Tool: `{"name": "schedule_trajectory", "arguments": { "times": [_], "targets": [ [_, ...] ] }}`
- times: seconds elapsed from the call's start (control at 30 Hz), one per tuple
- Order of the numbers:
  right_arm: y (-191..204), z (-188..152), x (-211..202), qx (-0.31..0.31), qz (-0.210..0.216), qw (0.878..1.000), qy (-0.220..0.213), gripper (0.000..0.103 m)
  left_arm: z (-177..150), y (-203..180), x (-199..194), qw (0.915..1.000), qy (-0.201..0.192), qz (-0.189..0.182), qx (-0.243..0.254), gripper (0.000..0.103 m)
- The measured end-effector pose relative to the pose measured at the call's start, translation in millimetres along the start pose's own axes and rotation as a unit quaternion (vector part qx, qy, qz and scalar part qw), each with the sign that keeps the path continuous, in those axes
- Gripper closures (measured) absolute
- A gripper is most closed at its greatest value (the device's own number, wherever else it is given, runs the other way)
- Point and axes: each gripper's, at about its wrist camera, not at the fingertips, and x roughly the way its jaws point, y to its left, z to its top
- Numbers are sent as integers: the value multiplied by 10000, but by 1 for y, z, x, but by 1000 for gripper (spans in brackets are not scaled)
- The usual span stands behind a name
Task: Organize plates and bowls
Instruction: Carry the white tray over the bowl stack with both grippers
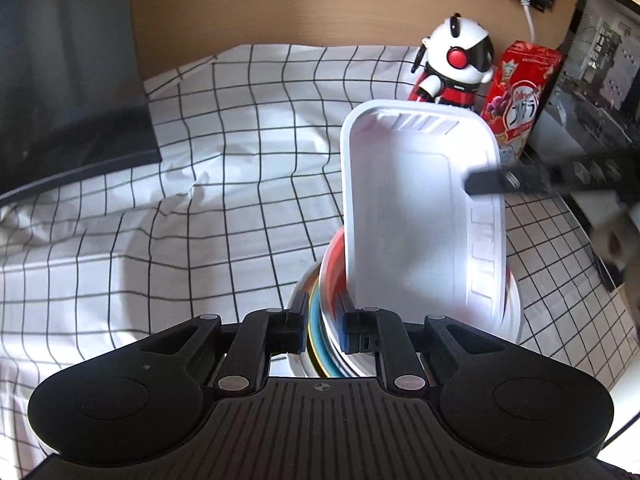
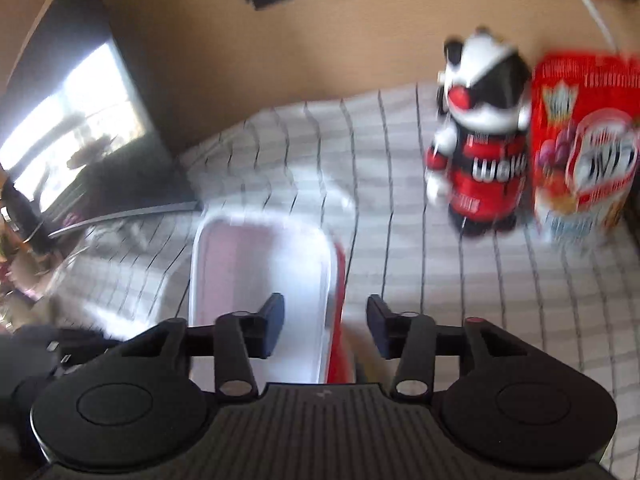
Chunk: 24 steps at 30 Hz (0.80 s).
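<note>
The stacking is looking well advanced: a pile of dishes (image 1: 332, 320) is sitting on the checked cloth (image 1: 200, 200) that is covering the worktop, with a metal bowl at the bottom, then coloured rims of yellow, blue and red above it, and a white rectangular tray (image 1: 420, 208) is lying tilted on top, one end raised toward the back. The left hand-held gripper (image 1: 322, 330) is standing narrow, its blue pads pressing on the near rims of the pile, so it is holding the stack steady at this edge. The right hand-held gripper (image 2: 326, 328) is standing partly open, with the long edge of the white tray (image 2: 260, 292) and a red rim beside it between its fingers, but the pads are not seeming to press on them; in the left view one of its dark fingers is reaching over the tray's right rim. I am judging that what is remaining is to let the tray settle flat, or to seat it properly, because it is not nesting in the round dishes. No other loose plates or bowls are showing on the cloth. Behind the pile a panda toy (image 1: 456, 64) and a red snack box (image 1: 516, 96) are standing near, and a dark screen (image 1: 68, 80) is leaning at the left; the toy and the box could be hit if the tray slides backward.
</note>
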Motion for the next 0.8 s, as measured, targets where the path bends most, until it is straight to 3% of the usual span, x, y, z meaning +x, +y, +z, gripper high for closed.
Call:
{"name": "schedule_trajectory", "arguments": {
  "times": [0.13, 0.2, 0.27, 0.43, 0.63, 0.8],
  "targets": [
    [4, 15, 24, 167, 128, 9997, 158, 57, 14, 3, 5, 9999, 4, -42, -121, 87],
    [9, 18, 29, 154, 144, 9996, 179, 65, 21, 3, 7, 9998, -14, -29, -178, 88],
    [13, 20, 26, 122, 268, 9995, 142, 68, 27, 5, 6, 9997, -28, -21, -244, 92],
    [15, 21, 4, -91, 545, 9984, -120, 68, 32, 12, -6, 9990, -154, -196, -374, 92],
    [4, -5, 11, -137, 531, 9982, 230, 73, 20, 10, 0, 9990, 115, -253, -340, 92],
    [-8, -19, 7, 21, 386, 9990, 222, 72, 10, 11, -1, 9988, 184, -304, -328, 92]
  ]
}}
